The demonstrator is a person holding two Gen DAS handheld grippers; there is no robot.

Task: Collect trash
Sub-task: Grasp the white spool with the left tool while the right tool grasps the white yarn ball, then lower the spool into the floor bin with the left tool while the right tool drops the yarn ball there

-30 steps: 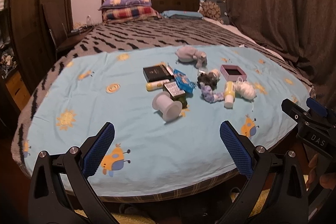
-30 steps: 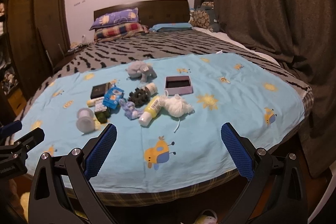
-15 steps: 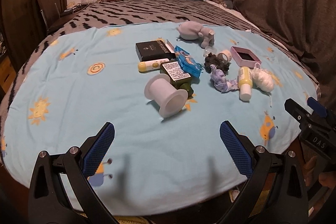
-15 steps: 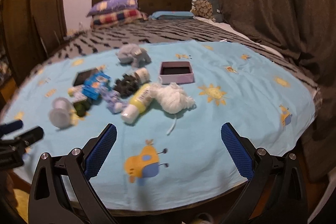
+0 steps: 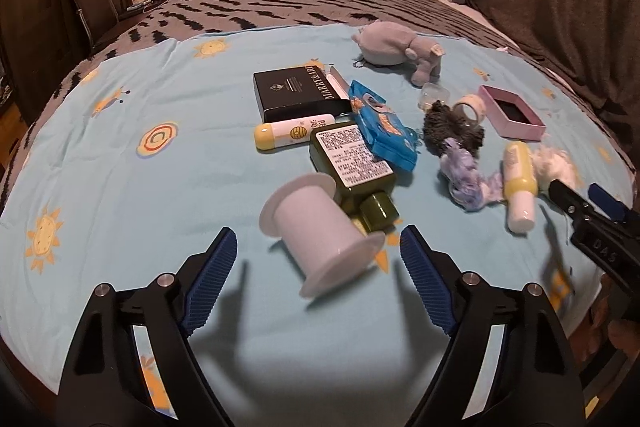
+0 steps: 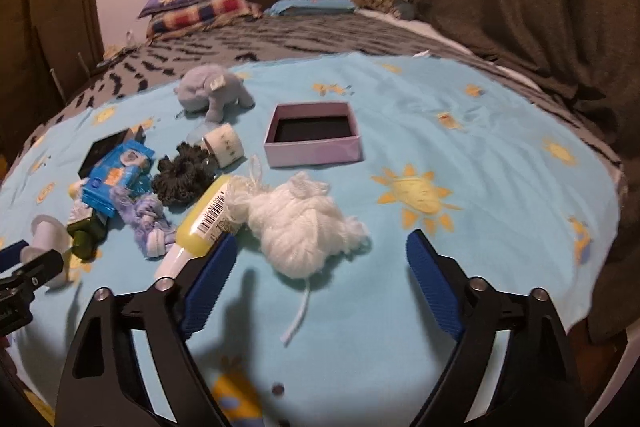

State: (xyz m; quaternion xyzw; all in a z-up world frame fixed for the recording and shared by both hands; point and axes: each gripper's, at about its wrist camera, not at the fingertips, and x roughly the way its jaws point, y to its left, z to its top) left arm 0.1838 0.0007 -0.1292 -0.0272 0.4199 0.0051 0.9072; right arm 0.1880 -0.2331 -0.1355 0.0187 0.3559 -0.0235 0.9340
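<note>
White empty spool [image 5: 320,227] lies centre-low, between the spread-open left gripper [image 5: 318,259] tips. White yarn wad [image 6: 304,223] is centre-frame, ahead of the released right gripper [image 6: 320,259]. Pink box [image 6: 314,135], dark-lined, empty. Blue sheet [image 6: 480,155] bare at right.
</note>
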